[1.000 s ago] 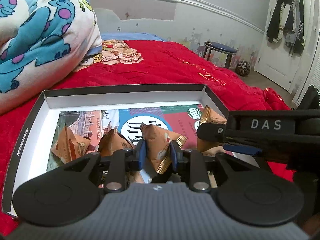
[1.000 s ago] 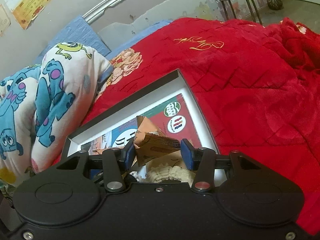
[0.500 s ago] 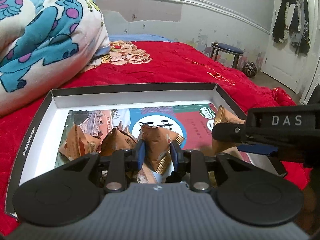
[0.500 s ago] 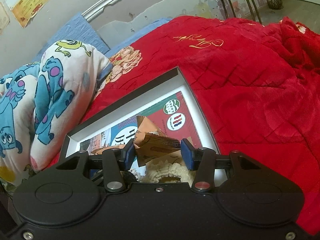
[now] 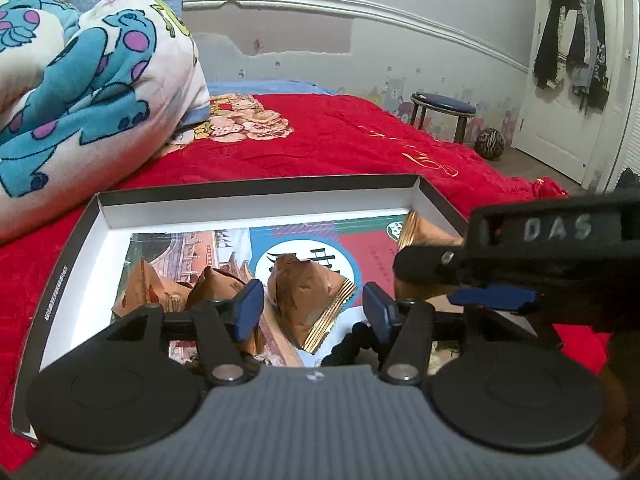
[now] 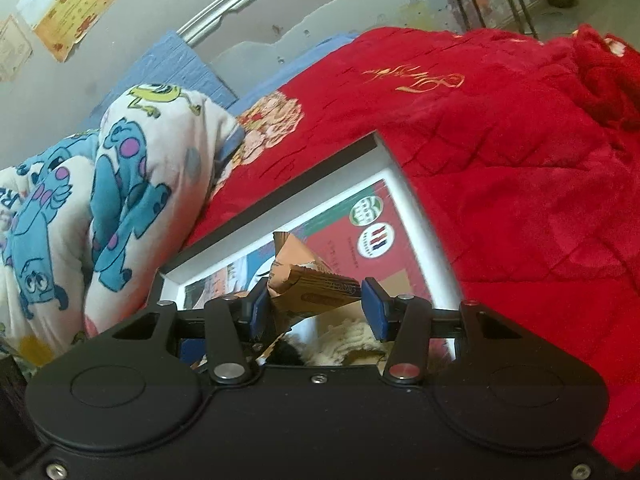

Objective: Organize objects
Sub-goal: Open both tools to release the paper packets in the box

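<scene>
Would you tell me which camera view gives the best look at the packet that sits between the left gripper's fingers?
The left wrist view. There the brown packet lies in the box, whole and unobstructed between the left gripper, whose jaws have just been opening and stand clear of it. The right wrist view does not clearly show it; another packet fills the right gripper.

Red quilt (image 5: 320,140), blue-monster white blanket (image 5: 80,72), orange-brown packets (image 5: 308,300).

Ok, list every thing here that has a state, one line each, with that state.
left gripper: open, jaws just widened, pads clear of the packet between them
right gripper: shut on a packet
released packet: lying in the box
held packet: clamped above the box
box: open, no lid, on the red blanket
door: closed, clothes hanging on it
</scene>
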Available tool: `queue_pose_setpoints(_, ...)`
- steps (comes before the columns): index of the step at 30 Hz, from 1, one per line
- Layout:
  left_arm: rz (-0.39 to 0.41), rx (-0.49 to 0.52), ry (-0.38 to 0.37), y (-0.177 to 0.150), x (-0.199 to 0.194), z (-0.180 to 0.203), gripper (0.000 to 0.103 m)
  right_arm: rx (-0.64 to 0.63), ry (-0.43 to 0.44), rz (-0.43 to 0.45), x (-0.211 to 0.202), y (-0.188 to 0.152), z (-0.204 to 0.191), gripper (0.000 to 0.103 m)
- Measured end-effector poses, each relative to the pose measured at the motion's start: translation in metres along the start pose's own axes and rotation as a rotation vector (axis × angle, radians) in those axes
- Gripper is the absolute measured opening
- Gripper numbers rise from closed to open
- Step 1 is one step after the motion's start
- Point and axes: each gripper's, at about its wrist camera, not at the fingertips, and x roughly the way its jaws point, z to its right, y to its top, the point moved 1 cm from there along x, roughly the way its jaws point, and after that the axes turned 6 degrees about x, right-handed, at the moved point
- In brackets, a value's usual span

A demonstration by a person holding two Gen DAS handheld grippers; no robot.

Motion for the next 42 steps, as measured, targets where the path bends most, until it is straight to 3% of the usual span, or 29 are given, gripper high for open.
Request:
queue_pose_setpoints(6,-0.004,0.013,0.009,0.001,-0.001,-0.002,0.077,-0.018,-0.023,-0.028,0.007,-0.005,-0.002,0.048)
queue_pose_setpoints(13,-0.040,0.020,0.007,0.005,-0.010,-0.006,0.078,-0.017,-0.016,-0.041,0.008,-0.006,-0.001,0.051)
queue_pose_setpoints(16,-0.038,0.018,0.011,0.008,-0.016,-0.010,0.081,0.008,0.015,-0.045,0.006,-0.004,0.000,0.059)
queue_pose_setpoints(20,-0.018,0.010,0.020,0.012,-0.028,-0.015,0.087,0.045,0.092,-0.025,-0.001,-0.002,-0.001,0.080)
queue_pose_setpoints(24,-0.007,0.017,0.036,0.018,-0.041,-0.017,0.087,0.046,0.098,0.008,-0.009,0.000,-0.002,0.087)
queue_pose_setpoints(33,0.022,0.074,0.059,0.025,-0.100,-0.025,0.090,0.135,0.153,0.063,-0.037,0.007,0.005,0.089)
queue_pose_setpoints(42,-0.038,-0.019,0.065,-0.021,-0.145,-0.050,0.093,0.038,0.147,0.106,-0.081,-0.016,-0.017,0.093)
